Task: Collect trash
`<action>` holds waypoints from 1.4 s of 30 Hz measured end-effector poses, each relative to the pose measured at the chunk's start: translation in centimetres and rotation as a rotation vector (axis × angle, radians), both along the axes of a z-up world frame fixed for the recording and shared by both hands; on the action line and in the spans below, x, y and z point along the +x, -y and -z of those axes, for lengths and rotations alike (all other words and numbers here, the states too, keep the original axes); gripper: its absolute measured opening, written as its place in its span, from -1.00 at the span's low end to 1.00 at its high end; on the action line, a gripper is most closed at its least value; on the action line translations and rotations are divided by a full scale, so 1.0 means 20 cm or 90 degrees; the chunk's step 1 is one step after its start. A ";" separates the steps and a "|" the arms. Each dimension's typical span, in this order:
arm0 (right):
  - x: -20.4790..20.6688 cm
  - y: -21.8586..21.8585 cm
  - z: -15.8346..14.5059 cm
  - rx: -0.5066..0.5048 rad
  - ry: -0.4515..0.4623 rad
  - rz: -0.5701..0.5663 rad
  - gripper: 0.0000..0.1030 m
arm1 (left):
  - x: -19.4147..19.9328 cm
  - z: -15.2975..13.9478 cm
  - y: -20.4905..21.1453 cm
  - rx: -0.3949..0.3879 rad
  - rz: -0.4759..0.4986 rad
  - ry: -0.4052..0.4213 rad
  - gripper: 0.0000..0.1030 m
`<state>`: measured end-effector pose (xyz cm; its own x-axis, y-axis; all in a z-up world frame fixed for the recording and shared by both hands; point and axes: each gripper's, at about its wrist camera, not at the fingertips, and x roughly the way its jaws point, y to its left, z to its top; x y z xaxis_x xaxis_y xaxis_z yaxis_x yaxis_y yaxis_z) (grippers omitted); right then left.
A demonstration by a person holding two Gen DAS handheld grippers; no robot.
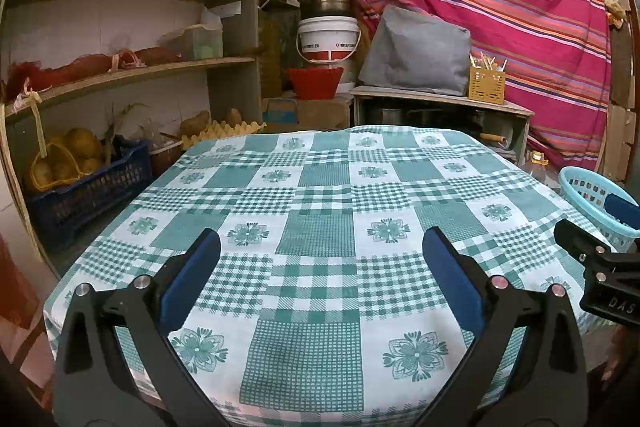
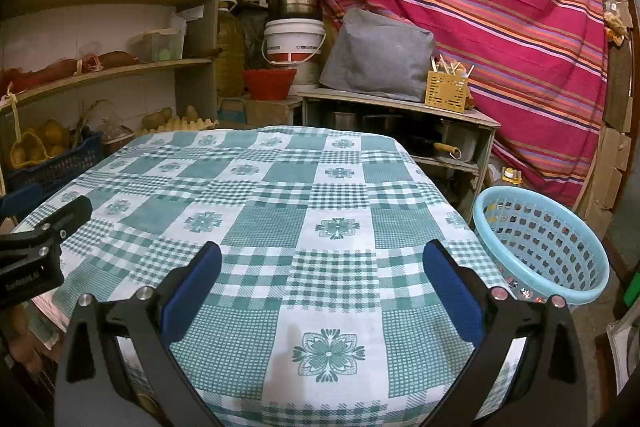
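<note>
A light blue plastic basket [image 2: 541,242] stands off the table's right edge, tilted toward me, with small colourful scraps [image 2: 520,291] at its bottom. In the left wrist view the basket [image 1: 585,187] shows at the far right. My left gripper [image 1: 321,242] hangs open over the near part of the checked tablecloth [image 1: 320,187], nothing between its blue pads. My right gripper [image 2: 322,251] is open too, empty, over the cloth's near right part, just left of the basket. I see no loose trash on the cloth.
Wooden shelves [image 1: 132,71] with crates, baskets and produce stand at the left. Behind the table are a white bucket [image 2: 294,41] under a metal pot, a red bowl, a grey covered box on a low cabinet [image 2: 400,107], and a striped pink cloth [image 2: 500,7].
</note>
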<state>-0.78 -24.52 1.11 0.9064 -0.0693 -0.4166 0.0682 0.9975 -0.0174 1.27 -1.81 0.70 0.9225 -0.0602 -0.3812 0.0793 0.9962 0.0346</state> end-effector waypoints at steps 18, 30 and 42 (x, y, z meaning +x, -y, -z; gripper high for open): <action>0.00 0.00 0.00 -0.004 0.001 0.002 0.91 | 0.00 -0.01 0.00 0.008 0.000 0.007 0.90; 0.00 0.00 0.00 -0.005 0.002 0.003 0.91 | -0.01 -0.01 0.01 0.015 0.004 0.010 0.90; 0.00 0.00 0.00 -0.006 0.002 0.003 0.91 | -0.01 -0.01 0.01 0.016 0.004 0.011 0.90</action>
